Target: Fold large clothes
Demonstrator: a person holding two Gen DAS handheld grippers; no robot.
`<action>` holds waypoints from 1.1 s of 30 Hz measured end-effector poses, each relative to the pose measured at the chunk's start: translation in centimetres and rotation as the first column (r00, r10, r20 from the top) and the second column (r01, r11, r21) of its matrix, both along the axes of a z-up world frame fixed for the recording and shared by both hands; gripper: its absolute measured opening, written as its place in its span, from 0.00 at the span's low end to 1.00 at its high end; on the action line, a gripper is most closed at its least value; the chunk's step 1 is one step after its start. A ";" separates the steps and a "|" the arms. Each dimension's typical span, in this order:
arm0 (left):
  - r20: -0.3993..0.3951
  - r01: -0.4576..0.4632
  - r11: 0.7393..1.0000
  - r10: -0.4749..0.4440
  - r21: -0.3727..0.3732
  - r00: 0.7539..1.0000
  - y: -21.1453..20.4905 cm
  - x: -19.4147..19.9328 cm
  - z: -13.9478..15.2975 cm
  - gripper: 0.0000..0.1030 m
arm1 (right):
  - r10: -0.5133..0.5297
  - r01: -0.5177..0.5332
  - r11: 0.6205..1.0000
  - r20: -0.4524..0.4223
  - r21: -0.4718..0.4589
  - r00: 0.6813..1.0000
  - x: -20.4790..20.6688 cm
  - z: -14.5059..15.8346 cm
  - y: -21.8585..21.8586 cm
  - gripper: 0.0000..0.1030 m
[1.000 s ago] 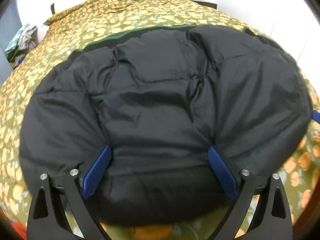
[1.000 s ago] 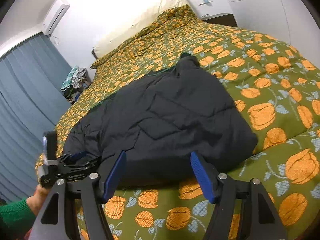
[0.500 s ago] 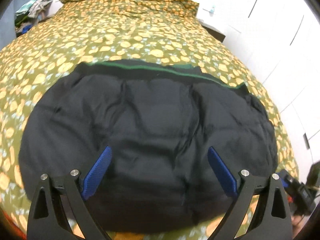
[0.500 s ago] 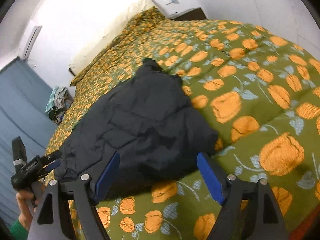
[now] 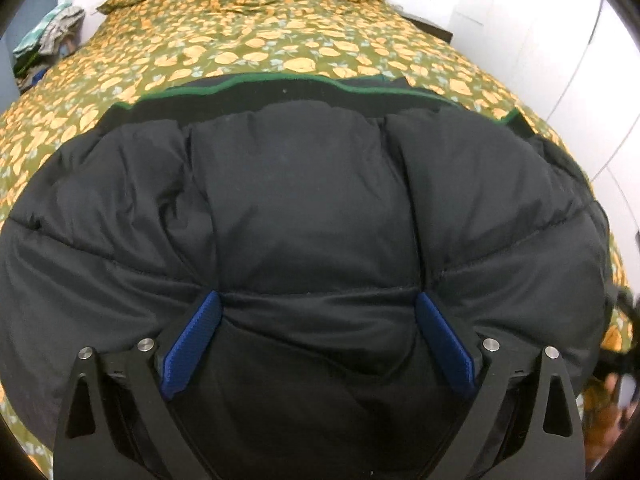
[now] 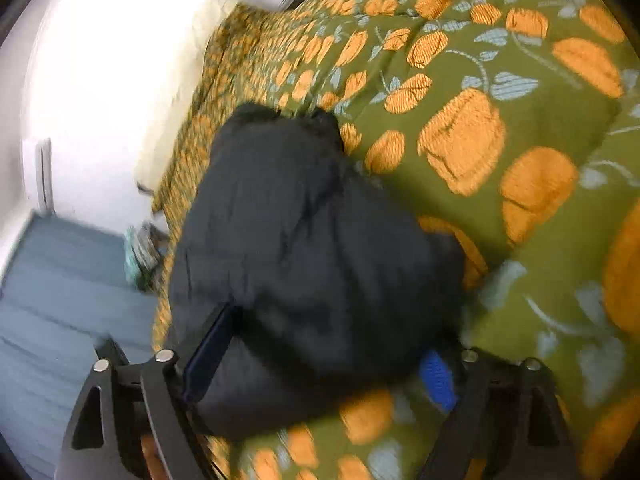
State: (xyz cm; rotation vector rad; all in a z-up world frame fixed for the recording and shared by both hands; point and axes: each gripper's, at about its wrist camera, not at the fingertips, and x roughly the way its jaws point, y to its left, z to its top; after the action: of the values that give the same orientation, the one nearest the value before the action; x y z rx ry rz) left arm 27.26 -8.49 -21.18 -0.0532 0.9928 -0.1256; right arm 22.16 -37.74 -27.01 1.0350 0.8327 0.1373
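Observation:
A black puffer jacket [image 5: 312,208] lies folded on the bed, with a green-edged dark layer showing along its far side. My left gripper [image 5: 318,298] stands wide apart, its blue pads [image 5: 192,344] dug into the near edge with a bulge of jacket between them. In the blurred right wrist view the jacket [image 6: 304,248] runs away from me. My right gripper [image 6: 328,334] is rolled sideways and its jaws are opening, with the jacket's near end lying between them. Part of its right pad [image 6: 438,380] is hidden behind the fabric.
The olive bedspread [image 5: 280,40] with orange flowers covers the whole bed. A pale pillow [image 6: 172,112] lies at the head. A pile of clothes [image 5: 48,36] sits far left, white cupboard doors [image 5: 560,60] stand at the right, and a blue curtain [image 6: 60,300] hangs beside the bed.
The left gripper has come in close and pushed into the jacket's near edge. The right gripper has rolled, sunk toward the jacket's end and spread its jaws wider.

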 end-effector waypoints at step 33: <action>-0.265 0.407 0.913 -0.394 -0.005 0.880 1.9 2.4 19.0 0.91 | 0.782 -0.094 0.298 0.186 -0.950 0.594 -5.3 17.0 29.7 0.25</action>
State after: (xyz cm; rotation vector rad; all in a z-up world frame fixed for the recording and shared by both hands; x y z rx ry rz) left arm 29.69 -6.58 -2.21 0.1905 1.2622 -0.4850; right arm 16.87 -8.02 -10.01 -0.3836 0.3983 0.5028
